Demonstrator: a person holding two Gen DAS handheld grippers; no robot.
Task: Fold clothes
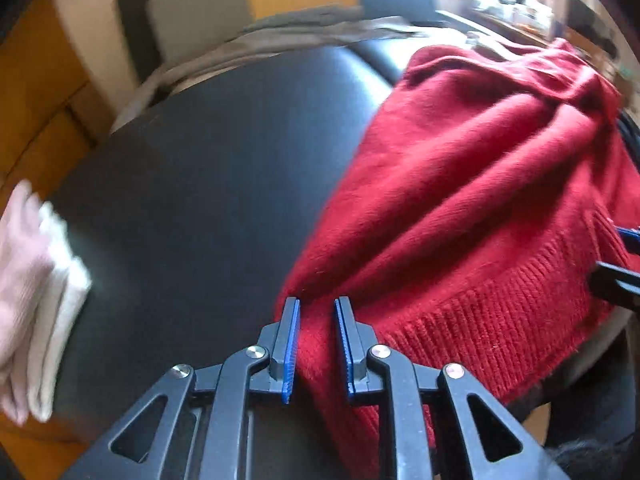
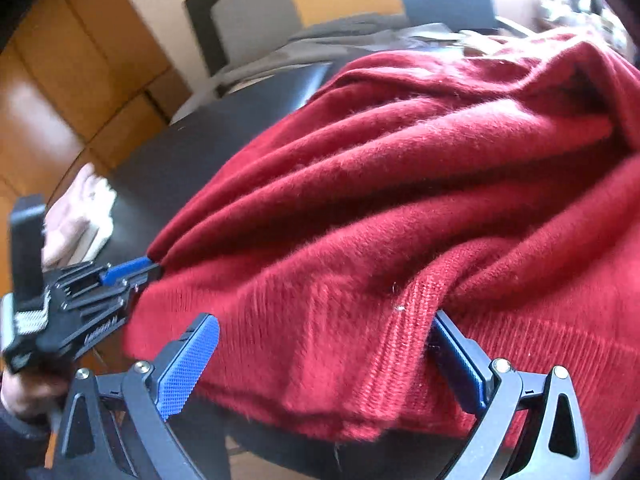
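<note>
On the dark surface (image 1: 200, 184), the red sweater (image 1: 480, 184) lay crumpled, its ribbed hem hanging over the near edge. Left tongs (image 1: 317, 344) were clamped on a bunched corner of the sweater at the hem's left end, the knit pinched between the two blue pads (image 1: 291, 352). Right tongs (image 2: 324, 364) stood spread wide around the hem farther along, one finger on each side of the fabric and neither pressing it, so the hem rested loosely in the gap. Left of the sweater, a folded pale garment (image 1: 36, 292) sat at the surface's edge; beyond the sweater, grey clothing (image 1: 280, 36) lay at the far edge, by a chair back (image 1: 192, 12).

Risks, judged from this arrangement: with only one corner secured, any pull by the left tongs would probably drag the sweater sideways and deepen its creases rather than flatten it. The right tongs, if closed where they stood, might catch several layers of the thick rib, or only its fuzzy surface, and slip. The overhanging hem could also carry the garment off the surface.
</note>
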